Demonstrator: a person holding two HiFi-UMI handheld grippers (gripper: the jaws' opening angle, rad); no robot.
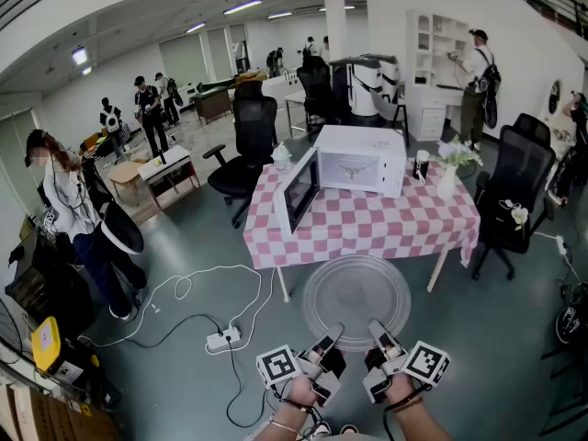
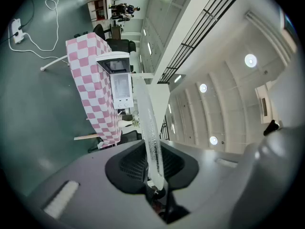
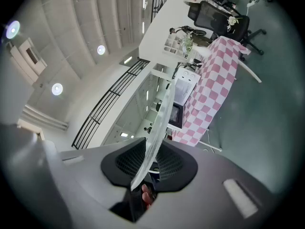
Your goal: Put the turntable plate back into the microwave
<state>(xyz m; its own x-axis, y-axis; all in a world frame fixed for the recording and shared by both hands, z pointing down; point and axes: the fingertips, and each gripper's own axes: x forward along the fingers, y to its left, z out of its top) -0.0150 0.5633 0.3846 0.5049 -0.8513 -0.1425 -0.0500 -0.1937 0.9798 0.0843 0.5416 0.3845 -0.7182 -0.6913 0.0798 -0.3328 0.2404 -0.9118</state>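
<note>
The clear glass turntable plate (image 1: pixel 356 296) hangs flat in the air in front of the table, held by its near rim. My left gripper (image 1: pixel 332 336) is shut on the rim at the left, and my right gripper (image 1: pixel 377 331) is shut on it at the right. In the left gripper view the plate (image 2: pixel 148 128) shows edge-on between the jaws. In the right gripper view the plate (image 3: pixel 158 132) is edge-on too. The white microwave (image 1: pixel 356 159) stands on the checked table (image 1: pixel 363 223), its door (image 1: pixel 299 191) swung open to the left.
A white vase with flowers (image 1: pixel 450 168) and a dark mug (image 1: pixel 421 163) stand right of the microwave. Black office chairs (image 1: pixel 514 191) flank the table. A white cable and power strip (image 1: pixel 223 338) lie on the floor at the left. People stand at the room's far side.
</note>
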